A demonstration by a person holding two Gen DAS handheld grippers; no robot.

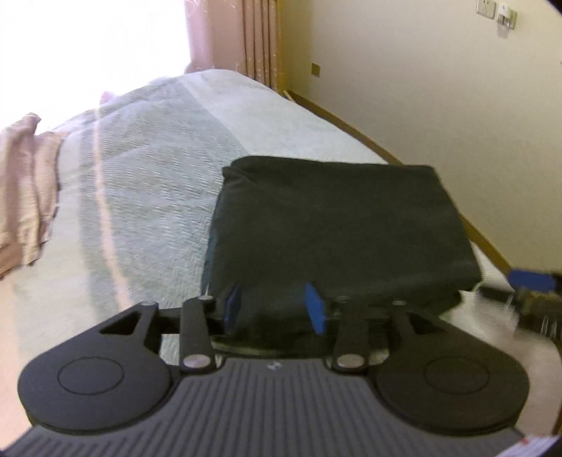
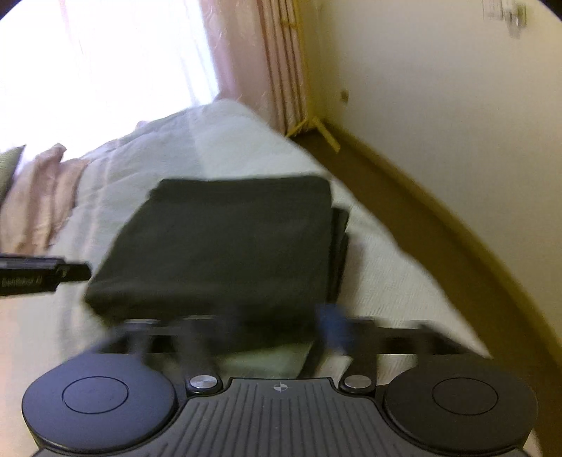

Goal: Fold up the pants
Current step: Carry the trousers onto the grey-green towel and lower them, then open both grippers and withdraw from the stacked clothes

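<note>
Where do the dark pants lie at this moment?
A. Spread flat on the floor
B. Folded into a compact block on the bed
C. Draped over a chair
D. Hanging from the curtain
B: the pants sit as a neat dark block on the light bedspread.

Black ribbed tongs (image 1: 275, 309), blue pads (image 1: 315, 309), round discs, silver screws

Motion is smearing the right gripper (image 2: 284, 327) in its own view, so its blue pads are showing only as streaks. In the left view it is being cut off by the right edge (image 1: 534, 291). The near edge of the folded pants (image 1: 337, 225) is lying hidden behind the left gripper (image 1: 275, 306). The wall fittings (image 2: 505, 12) are blurring beyond telling.
</note>
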